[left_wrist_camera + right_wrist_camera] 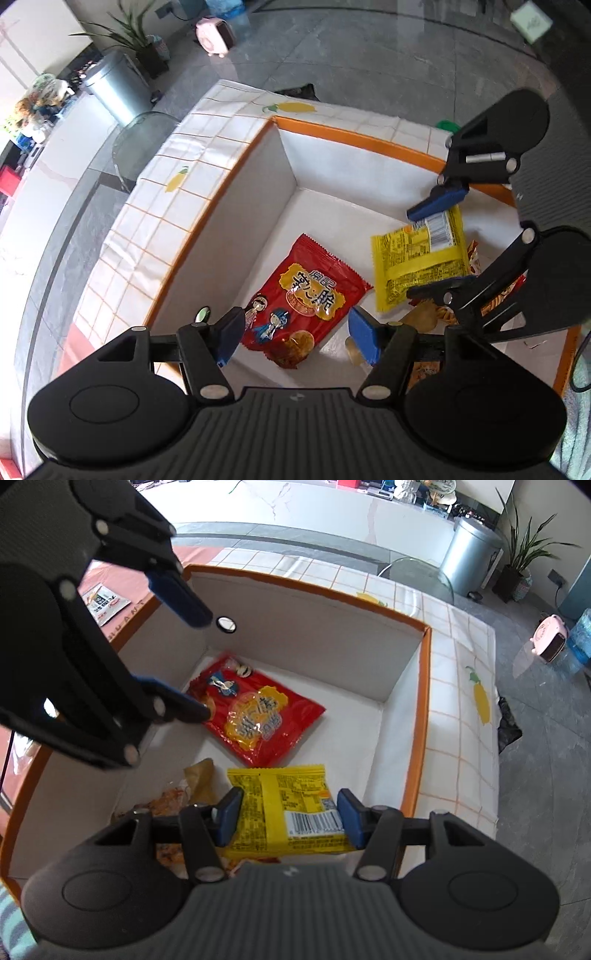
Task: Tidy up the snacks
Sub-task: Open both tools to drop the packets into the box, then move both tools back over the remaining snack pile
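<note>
While my right claw (286,818) pinches the yellow packet (284,808) by its side edges over the orange-rimmed box (424,686), I judge the step is setting it down: lower it flat onto bare floor, then let go. My left claw (295,332) hangs spread and empty above the red packet (306,299), which lies inside toward the corner at twelve o'clock from the yellow one in the right view. More snack bags (173,797) sit at nine o'clock.
</note>
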Demonstrator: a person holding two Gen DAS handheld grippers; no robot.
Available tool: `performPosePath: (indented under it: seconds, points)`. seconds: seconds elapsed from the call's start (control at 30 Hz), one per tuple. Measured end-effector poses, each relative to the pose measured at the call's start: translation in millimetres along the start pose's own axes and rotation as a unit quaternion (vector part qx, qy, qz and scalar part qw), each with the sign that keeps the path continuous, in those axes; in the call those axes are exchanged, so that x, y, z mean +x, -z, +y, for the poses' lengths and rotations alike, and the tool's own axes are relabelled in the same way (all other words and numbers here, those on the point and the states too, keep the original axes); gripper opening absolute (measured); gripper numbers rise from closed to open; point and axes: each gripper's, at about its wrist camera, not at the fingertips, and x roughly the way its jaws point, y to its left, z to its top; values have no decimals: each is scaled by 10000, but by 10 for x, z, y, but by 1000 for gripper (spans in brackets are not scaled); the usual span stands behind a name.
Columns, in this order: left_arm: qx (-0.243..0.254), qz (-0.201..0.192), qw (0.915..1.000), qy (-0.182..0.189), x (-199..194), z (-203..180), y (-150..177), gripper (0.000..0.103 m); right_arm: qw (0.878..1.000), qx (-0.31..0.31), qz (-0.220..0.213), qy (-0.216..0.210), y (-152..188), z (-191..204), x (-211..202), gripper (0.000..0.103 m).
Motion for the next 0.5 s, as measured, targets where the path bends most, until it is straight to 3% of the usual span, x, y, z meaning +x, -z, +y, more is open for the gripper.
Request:
performPosePath:
  seconds: [0.23,0.5]
  points:
    - [-672,-299,9972,-128,-286,67,158,75,9998,-41,183,25,-64,87,63,54]
    - [-791,-317,9963,-109,-475,41,239,76,9989,-49,422,207,-119,152,87,58]
